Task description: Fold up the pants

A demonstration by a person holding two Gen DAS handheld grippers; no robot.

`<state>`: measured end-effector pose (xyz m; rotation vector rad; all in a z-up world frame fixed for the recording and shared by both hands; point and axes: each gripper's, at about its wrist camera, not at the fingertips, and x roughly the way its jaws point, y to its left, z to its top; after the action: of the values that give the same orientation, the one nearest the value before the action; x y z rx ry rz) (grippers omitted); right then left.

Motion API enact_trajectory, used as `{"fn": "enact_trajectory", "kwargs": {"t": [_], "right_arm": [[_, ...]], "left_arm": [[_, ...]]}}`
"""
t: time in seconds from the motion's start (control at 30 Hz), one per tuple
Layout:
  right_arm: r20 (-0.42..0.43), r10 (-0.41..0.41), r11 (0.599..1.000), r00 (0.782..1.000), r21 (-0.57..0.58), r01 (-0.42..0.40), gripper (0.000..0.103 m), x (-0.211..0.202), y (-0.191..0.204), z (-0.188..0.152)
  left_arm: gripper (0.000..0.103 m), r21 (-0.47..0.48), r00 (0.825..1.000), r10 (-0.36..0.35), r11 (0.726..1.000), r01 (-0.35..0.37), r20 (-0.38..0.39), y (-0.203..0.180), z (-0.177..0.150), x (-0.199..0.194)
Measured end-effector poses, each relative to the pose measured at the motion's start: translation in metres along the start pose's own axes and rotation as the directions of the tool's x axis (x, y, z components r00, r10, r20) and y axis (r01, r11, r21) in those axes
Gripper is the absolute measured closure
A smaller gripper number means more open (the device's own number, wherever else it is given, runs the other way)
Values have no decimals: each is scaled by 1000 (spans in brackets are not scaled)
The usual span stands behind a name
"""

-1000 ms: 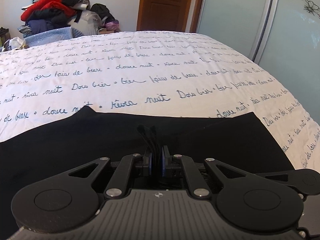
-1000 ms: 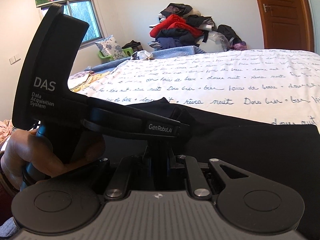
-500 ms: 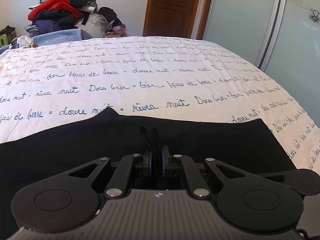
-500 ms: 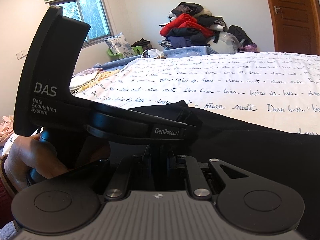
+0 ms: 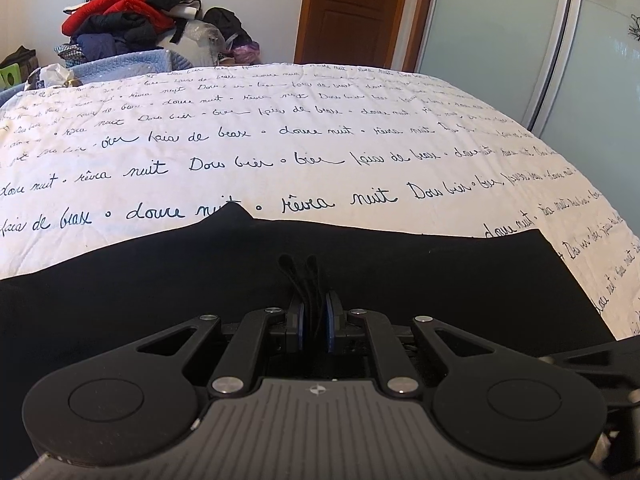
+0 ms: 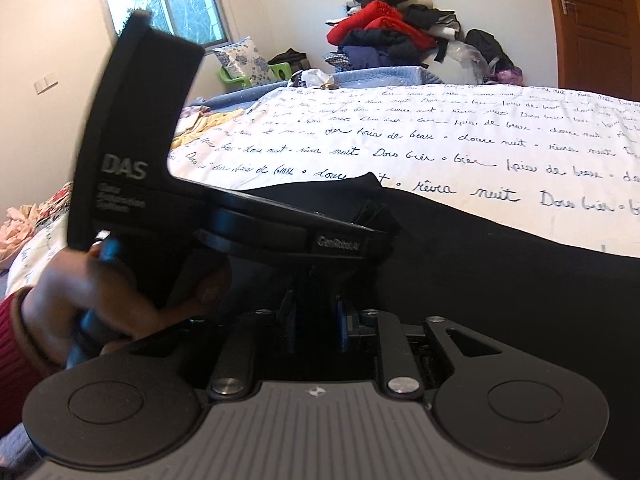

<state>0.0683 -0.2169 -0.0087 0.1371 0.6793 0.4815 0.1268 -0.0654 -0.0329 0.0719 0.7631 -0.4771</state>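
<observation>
The black pants [image 5: 360,272] lie flat across the near part of the bed, also in the right wrist view [image 6: 500,264]. My left gripper [image 5: 314,320] is shut on a pinch of the black fabric, with folds sticking up between the pads. My right gripper [image 6: 316,320] sits low over the pants just behind the left gripper's body [image 6: 256,220]; its pads stand a little apart with dark fabric between them, and the grip is hard to make out.
The bed [image 5: 320,140] has a white cover with blue script. A heap of clothes [image 5: 128,20] lies beyond its far left corner. A wooden door [image 5: 352,8] and glass wardrobe doors [image 5: 560,48] stand behind. A window [image 6: 172,4] is at left.
Both grippers have tilted and moved a little toward the bed's far side with the pants' edge; the right view is blurred by motion. The right pads stand slightly wider than before.
</observation>
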Motion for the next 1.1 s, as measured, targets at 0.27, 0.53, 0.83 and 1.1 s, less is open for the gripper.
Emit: {"fn": "enact_trajectory", "kwargs": {"t": [0.27,0.53,0.83,1.1], "right_arm": [[50,-28,994,998,-103,33,83,-46,-8,12],[-89,-116,987,989,-120,105,83,-1,-12,-4],[-66,-122,983,990,-146,111,82,-4,-3,-3],[-42,-120,981,992,-162,112,82,-6,7,-1]], "left_arm": [[75,10,999,31,999,-31,6,0,-2,-3],[65,22,996,86,996,-86,12,5,-17,-27],[61,82,980,191,977,-194,48,-3,-33,-43],[53,0,969,246,969,-246,29,16,-36,-54]]}}
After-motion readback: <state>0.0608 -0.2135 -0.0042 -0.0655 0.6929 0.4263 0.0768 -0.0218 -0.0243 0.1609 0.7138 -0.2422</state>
